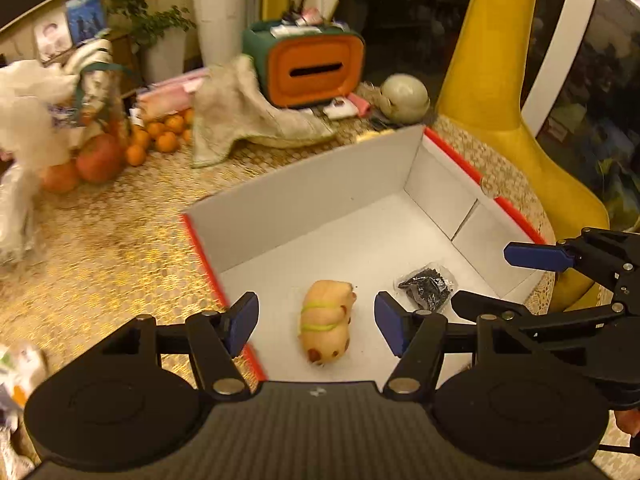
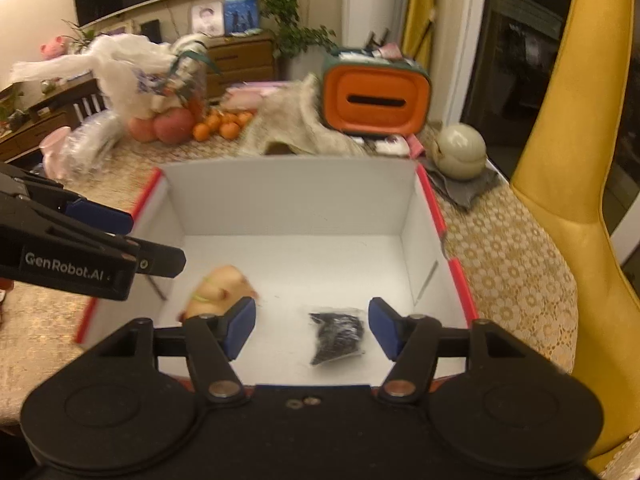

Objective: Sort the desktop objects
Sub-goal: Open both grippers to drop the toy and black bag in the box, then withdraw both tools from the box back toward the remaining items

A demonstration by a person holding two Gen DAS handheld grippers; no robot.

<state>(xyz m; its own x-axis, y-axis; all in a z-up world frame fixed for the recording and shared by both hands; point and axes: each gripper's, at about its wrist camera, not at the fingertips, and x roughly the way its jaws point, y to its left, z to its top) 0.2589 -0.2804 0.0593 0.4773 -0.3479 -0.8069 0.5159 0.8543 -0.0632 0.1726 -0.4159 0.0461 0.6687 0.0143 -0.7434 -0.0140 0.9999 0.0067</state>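
Note:
A white cardboard box with red edges stands on the table. In it lie a tan hamster toy with green bands and a small clear packet of black pieces. My left gripper is open above the toy, which lies between its blue pads. My right gripper is open above the packet and also shows in the left wrist view. The left gripper shows at the left of the right wrist view.
Behind the box lie a beige cloth, an orange and green tissue box, a pale round pot, oranges and apples and plastic bags. A yellow chair stands at the right.

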